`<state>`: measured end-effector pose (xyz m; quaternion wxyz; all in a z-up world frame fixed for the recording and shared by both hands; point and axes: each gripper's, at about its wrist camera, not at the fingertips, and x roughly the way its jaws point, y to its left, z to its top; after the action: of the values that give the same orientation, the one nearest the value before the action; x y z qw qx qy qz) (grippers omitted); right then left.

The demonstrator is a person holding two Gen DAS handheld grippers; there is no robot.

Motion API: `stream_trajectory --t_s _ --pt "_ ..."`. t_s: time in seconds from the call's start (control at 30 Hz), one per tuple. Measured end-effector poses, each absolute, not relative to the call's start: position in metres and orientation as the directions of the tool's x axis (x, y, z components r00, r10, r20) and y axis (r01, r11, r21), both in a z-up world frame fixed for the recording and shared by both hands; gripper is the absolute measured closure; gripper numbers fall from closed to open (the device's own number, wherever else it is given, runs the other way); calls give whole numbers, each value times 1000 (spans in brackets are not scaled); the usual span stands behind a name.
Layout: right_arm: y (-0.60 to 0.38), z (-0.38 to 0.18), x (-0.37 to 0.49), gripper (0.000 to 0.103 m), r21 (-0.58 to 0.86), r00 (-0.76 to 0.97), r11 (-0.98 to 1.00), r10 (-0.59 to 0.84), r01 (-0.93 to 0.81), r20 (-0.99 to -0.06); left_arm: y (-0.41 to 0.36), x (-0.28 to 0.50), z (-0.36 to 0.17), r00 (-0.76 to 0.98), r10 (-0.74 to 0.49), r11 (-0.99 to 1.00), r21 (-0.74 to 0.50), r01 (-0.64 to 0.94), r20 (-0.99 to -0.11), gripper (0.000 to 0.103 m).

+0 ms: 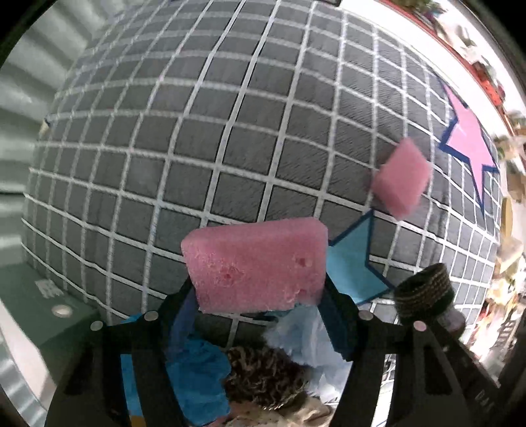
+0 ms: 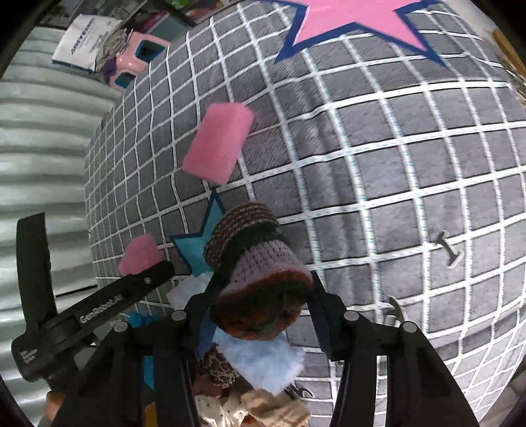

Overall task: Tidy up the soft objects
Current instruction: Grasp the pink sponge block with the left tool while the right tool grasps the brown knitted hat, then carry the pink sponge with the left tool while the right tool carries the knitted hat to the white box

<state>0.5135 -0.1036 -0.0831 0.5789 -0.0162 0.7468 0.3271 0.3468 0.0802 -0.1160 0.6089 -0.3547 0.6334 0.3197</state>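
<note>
Grid mat [image 2: 411, 170], pink star [image 2: 355, 13], corrugated wall [image 2: 42, 138]

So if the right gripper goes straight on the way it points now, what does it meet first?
Probably the gridded mat. The right gripper holds a knitted roll, and nothing else lies right ahead; depth is unclear.

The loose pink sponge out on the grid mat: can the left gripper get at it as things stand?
Probably not yet. The left gripper is shut on a pink sponge, so its jaws are full. The loose pink sponge lies bare on the grid mat with nothing over it.
</note>
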Motion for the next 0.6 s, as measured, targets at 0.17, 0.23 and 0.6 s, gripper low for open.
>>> stream_trajectory --t_s 0.17,0.23,0.6 --pt "-125 -67 519 52 480 -314 780 375 -402 -872 57 373 -56 17 13 625 -5 -781 -1000 31" --pt "-134 -62 519 52 483 -311 780 381 -398 -871 43 384 -33 32 19 648 -13 -761 -999 31" --pt "-180 -42 506 52 505 -319 768 400 -395 -859 -81 414 94 84 56 727 -17 -687 -995 31"
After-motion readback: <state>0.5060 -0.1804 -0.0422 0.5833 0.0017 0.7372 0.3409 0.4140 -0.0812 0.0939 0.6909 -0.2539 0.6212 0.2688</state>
